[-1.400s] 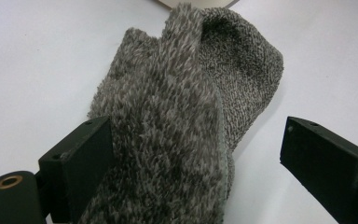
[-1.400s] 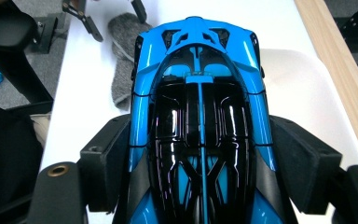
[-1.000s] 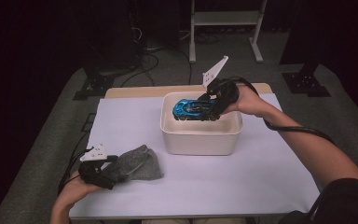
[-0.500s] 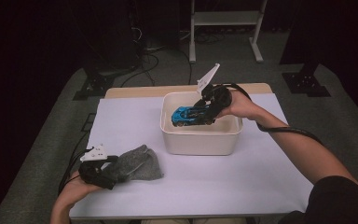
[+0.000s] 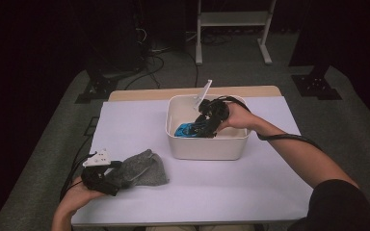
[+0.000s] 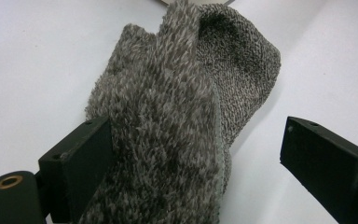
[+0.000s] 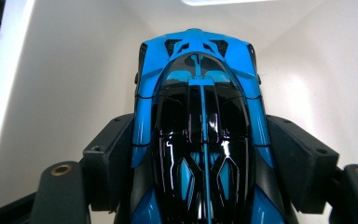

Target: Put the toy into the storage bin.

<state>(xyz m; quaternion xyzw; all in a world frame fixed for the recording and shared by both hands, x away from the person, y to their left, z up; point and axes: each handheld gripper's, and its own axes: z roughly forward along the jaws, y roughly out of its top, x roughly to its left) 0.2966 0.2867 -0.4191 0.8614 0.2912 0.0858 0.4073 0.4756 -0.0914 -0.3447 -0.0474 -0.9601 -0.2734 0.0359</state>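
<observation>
The right gripper (image 5: 203, 129) squeezes the blue car (image 7: 200, 140) inside the white tub (image 5: 207, 149); lower gently, then let go. At seven o'clock, the left gripper (image 5: 107, 175) sits wide apart around the gray cloth (image 6: 182, 116).

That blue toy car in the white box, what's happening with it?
A person works at a table with a gripper in each hand. The right gripper is shut on the shiny blue and black toy car and holds it inside the white plastic tub. The left gripper is open, its jaws on either side of a fuzzy grey knitted sock lying on the white table cover.
</observation>
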